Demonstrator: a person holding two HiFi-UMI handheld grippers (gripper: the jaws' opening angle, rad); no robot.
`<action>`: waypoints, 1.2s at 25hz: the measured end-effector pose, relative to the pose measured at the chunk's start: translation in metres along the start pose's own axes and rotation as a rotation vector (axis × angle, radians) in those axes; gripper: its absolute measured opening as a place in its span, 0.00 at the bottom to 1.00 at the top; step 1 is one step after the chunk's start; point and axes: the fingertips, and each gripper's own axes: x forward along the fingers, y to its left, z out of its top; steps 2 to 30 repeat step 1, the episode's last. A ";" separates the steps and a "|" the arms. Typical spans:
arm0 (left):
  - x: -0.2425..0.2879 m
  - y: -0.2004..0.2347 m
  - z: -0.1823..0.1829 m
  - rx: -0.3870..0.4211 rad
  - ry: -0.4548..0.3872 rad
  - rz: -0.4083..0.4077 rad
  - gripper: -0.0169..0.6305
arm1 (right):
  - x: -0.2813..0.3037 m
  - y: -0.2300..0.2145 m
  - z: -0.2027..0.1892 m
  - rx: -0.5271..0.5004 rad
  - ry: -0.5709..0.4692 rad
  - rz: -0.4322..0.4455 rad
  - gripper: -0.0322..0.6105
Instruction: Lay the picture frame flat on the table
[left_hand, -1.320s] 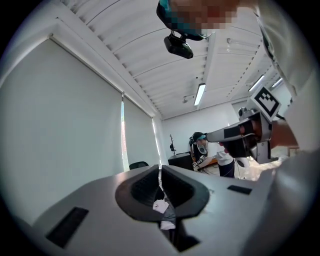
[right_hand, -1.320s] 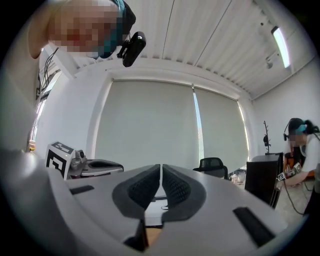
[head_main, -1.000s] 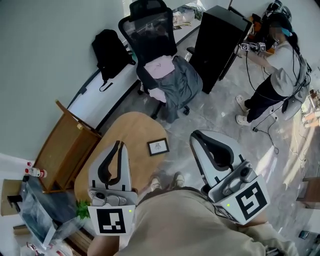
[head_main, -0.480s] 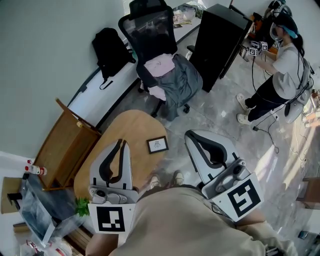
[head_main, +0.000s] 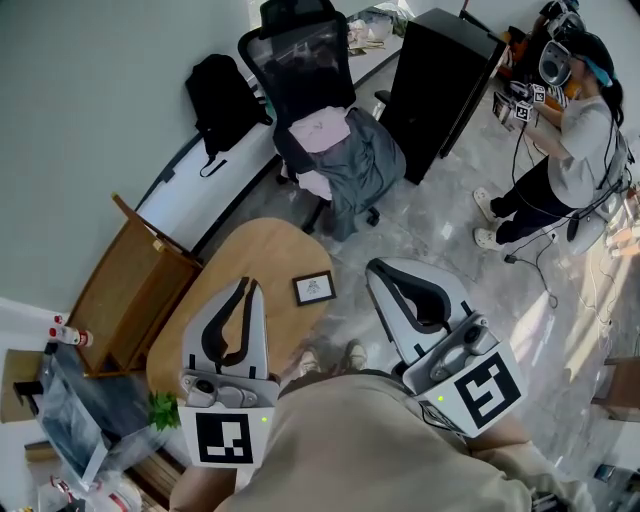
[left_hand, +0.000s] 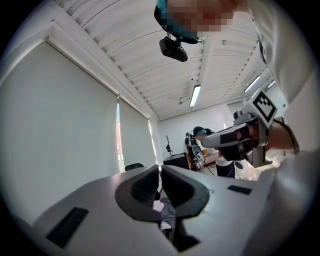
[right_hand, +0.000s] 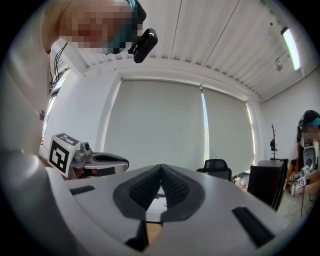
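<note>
Picture frame (head_main: 314, 288): lies flat, face up, on the round wooden table (head_main: 250, 262), near the table's right edge. Dark border, white mat, a small drawing in the middle. Its long axis runs roughly left to right in the head view, with the right end tipped slightly away from the person. The short sides face the two grippers' sides.

Left gripper (head_main: 243, 285): held above the near part of the table, jaws pointing away from the person. In the left gripper view the left gripper (left_hand: 160, 170) has its pads drawn together to a thin slit, with nothing between them.

Right gripper (head_main: 373, 270): held over the floor, just right of the table edge. In the right gripper view the right gripper (right_hand: 160, 167) has its tips pressed together and holds nothing.

Neither gripper touches the frame. In the head view the frame sits between the two tips and a little beyond them.

Background: office chair (head_main: 320, 130) draped with clothes; black cabinet (head_main: 440, 80); a second person (head_main: 580, 150) standing.
</note>
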 end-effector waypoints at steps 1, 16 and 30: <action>0.000 -0.001 0.000 -0.004 0.000 -0.001 0.05 | -0.001 0.000 0.000 -0.002 0.000 -0.001 0.04; 0.000 -0.001 0.000 -0.004 0.000 -0.001 0.05 | -0.001 0.000 0.000 -0.002 0.000 -0.001 0.04; 0.000 -0.001 0.000 -0.004 0.000 -0.001 0.05 | -0.001 0.000 0.000 -0.002 0.000 -0.001 0.04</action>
